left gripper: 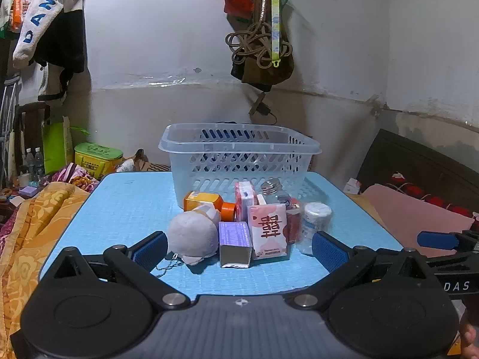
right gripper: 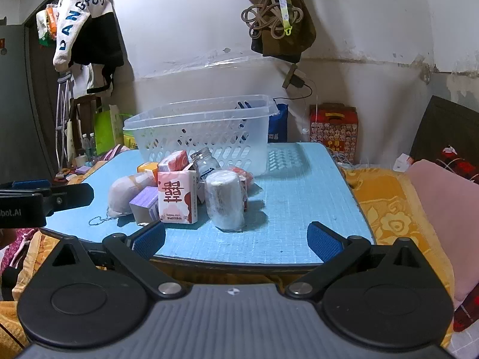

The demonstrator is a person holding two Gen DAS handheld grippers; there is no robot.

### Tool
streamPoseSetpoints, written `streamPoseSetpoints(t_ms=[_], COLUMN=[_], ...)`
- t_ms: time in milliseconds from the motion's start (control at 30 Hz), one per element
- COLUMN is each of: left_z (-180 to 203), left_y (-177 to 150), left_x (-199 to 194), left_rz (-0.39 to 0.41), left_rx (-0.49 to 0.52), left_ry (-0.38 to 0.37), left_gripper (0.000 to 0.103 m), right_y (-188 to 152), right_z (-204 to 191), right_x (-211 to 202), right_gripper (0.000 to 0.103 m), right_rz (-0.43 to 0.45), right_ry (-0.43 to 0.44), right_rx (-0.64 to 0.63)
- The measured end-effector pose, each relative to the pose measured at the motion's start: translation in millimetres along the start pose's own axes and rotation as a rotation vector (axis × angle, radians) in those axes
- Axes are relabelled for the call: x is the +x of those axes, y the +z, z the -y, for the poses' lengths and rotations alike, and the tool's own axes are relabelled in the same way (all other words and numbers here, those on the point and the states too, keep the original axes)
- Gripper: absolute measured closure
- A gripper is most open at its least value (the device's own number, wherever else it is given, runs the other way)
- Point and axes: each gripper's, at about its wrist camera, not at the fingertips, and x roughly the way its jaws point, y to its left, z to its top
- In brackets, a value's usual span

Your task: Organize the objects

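A clear plastic basket (left gripper: 239, 155) (right gripper: 203, 131) stands at the back of the blue table (left gripper: 125, 209) (right gripper: 299, 197). In front of it lies a cluster: a grey plush toy (left gripper: 193, 234) (right gripper: 124, 193), a purple box (left gripper: 235, 243) (right gripper: 145, 205), a pink-and-white carton (left gripper: 269, 230) (right gripper: 178, 197), an orange bottle (left gripper: 206, 203), a glass jar (left gripper: 272, 190) (right gripper: 205, 161) and a wrapped white bottle (left gripper: 314, 221) (right gripper: 226, 202). My left gripper (left gripper: 239, 251) is open just before the cluster. My right gripper (right gripper: 236, 239) is open at the table's front edge, empty.
Orange patterned bedding (left gripper: 33, 227) (right gripper: 389, 209) lies on both sides of the table. A pink cushion (right gripper: 443, 191) is at the right. Clothes (left gripper: 45, 24) and a bag (left gripper: 263, 56) hang on the wall behind. A red gift box (right gripper: 333, 131) stands behind the table.
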Motion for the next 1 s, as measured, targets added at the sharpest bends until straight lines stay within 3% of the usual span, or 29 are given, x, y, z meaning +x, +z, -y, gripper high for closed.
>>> streamPoseSetpoints(t_ms=[833,1000], left_z=[-3.3,-5.6], left_y=[-1.9,0.0], left_x=[-5.7,-5.7], left_rz=[0.027,0.038], left_rx=[-0.008,-0.027], left_ry=[0.005,-0.035], left_gripper=[0.000,0.000], right_y=[-0.8,-1.1], right_z=[-5.6,-5.5], right_x=[0.7,1.0], right_gripper=[0.000,0.000], right_rz=[0.003,0.001], right_ry=[-0.014,-0.013], right_rx=[-0.023,-0.020])
